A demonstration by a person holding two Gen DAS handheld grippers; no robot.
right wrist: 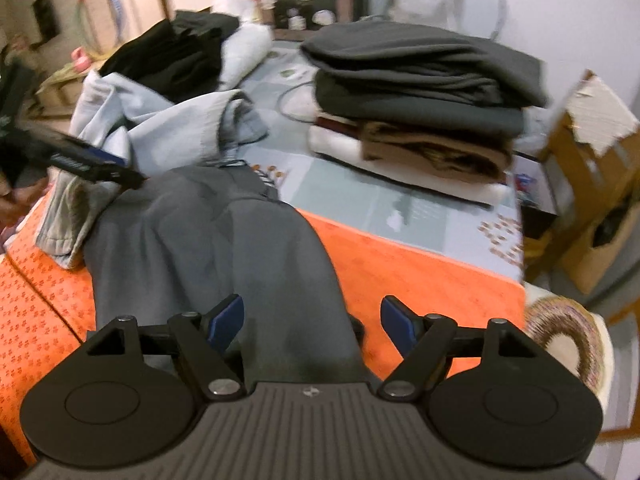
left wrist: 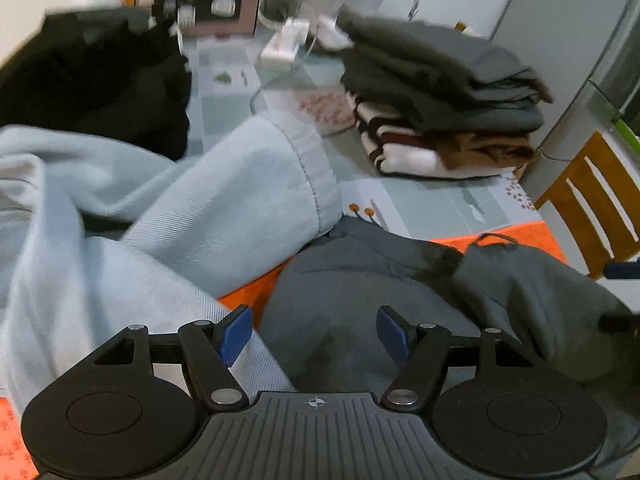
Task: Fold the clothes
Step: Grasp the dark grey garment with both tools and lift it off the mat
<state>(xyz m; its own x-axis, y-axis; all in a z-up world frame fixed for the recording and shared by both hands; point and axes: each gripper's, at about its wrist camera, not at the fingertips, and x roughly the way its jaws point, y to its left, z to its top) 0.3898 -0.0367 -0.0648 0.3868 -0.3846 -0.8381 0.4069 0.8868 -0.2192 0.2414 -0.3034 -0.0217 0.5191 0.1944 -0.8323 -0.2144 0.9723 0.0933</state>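
Both tongs, left tongs [left wrist: 316,336] and right tongs [right wrist: 312,322], gape wide, holding nothing; pinch grey garment [right wrist: 224,240] edges; pull flat across worktop [right wrist: 420,268].

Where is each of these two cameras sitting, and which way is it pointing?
Left wrist: rides on the left claw, looking forward over the grey garment and light blue garment; its open blue fingers show.
Right wrist: rides on the right claw, above the same grey garment; the left claw appears at left.
Shared: the folded stack and orange tablecloth.
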